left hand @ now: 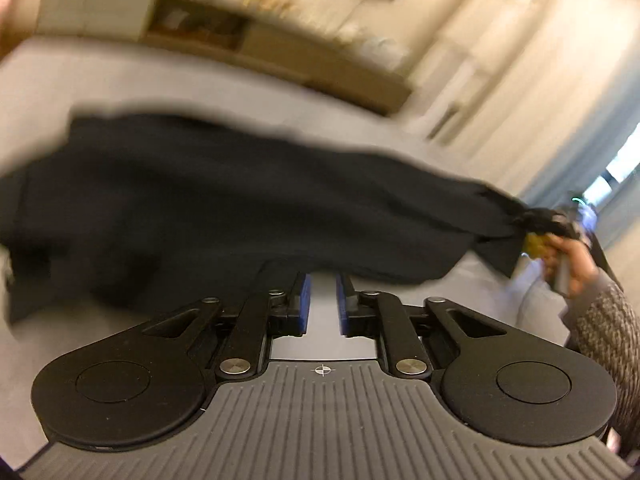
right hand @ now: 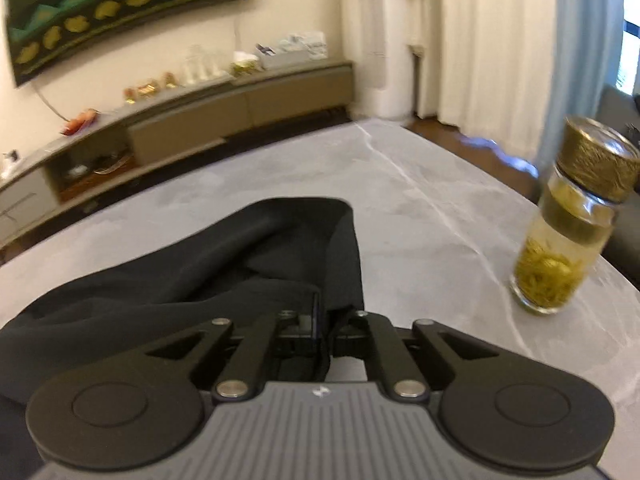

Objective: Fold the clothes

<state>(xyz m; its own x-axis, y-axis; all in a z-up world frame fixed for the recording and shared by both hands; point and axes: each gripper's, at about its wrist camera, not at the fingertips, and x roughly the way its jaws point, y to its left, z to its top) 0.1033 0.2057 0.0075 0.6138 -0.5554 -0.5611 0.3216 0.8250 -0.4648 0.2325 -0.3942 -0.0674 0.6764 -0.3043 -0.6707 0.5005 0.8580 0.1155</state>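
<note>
Black garment [left hand: 224, 208] lay spread on the grey tabletop [left hand: 80, 80], one corner bunched. L wrist view alone showed the L gripper [left hand: 322, 300], blue pads a narrow gap apart w/ nothing between, plus the person's hand [left hand: 570, 264] far right. R wrist view alone showed the R gripper [right hand: 324, 320] clamped on the cloth's edge, and a glass jar [right hand: 568, 224] w/ yellow contents nearby.

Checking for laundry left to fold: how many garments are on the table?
1. A black fabric garment lies across the grey marble-patterned table, one corner pinched in the right gripper. More may lie outside both blurred views.
</note>
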